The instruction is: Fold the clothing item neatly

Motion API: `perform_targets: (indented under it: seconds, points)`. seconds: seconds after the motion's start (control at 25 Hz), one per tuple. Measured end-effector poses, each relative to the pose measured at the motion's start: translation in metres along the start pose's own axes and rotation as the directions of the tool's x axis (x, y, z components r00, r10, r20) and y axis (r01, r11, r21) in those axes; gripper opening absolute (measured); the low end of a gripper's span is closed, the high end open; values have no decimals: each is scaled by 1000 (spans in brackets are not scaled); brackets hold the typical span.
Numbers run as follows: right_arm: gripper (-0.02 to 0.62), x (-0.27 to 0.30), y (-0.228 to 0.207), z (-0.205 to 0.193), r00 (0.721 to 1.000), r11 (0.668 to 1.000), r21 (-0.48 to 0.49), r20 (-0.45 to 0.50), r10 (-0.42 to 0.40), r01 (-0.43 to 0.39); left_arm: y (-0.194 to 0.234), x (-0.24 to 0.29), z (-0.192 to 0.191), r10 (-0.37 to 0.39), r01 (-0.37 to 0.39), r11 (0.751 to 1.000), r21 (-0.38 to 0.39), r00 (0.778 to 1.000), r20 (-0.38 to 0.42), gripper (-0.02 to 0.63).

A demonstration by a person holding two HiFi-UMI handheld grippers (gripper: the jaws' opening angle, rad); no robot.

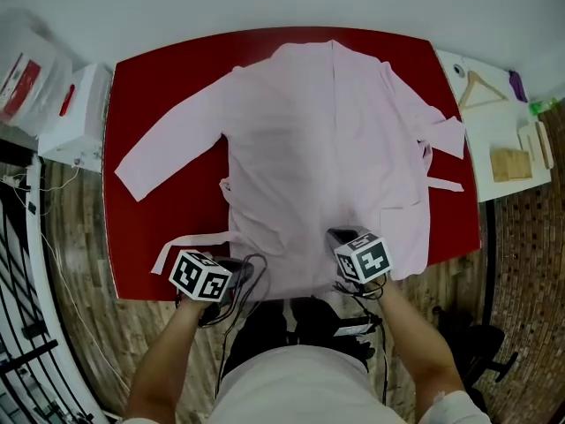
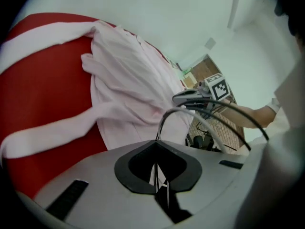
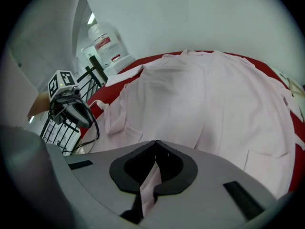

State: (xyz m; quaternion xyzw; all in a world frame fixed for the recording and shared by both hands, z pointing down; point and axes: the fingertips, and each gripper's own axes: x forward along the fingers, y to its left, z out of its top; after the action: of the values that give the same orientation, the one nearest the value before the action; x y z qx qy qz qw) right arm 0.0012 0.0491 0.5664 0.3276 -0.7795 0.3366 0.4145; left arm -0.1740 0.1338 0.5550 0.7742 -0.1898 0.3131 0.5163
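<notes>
A pale pink robe lies spread flat on the red table, collar at the far side, sleeves out to both sides. My left gripper is at the near left corner of the hem, jaws shut with a thin sliver of pink cloth pinched between them. My right gripper sits on the near hem further right, shut on a fold of the robe. The robe's belt trails across the table to the left of the hem. Each gripper shows in the other's view: the right gripper, the left gripper.
White boxes stand left of the table. A white side table at the right carries a wooden hanger and wooden blocks. A black wire rack stands on the floor at lower left.
</notes>
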Motion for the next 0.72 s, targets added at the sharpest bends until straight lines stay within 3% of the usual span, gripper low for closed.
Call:
perform_targets:
  seconds: [0.16,0.36,0.6,0.72]
  points:
    - [13,9,2,-17,1000,1000,-13,-15,10,-10,9,20,-33,63,-66,997,-45,996,-66,5]
    - [12,7,-3,-17,1000,998,-62,-10,11,-11,13,20,-44,44,-45,984,-174,999,-11,3]
    - [12,6,-6,-14,999,998,-65,24,25,-23,16,17,-43,68,-63,976,-208,998,18,3]
    - [14,1,-2,-10,998,996,-83,46,35,-31,14,12,-41,96,-86,978,-189,994,44,4]
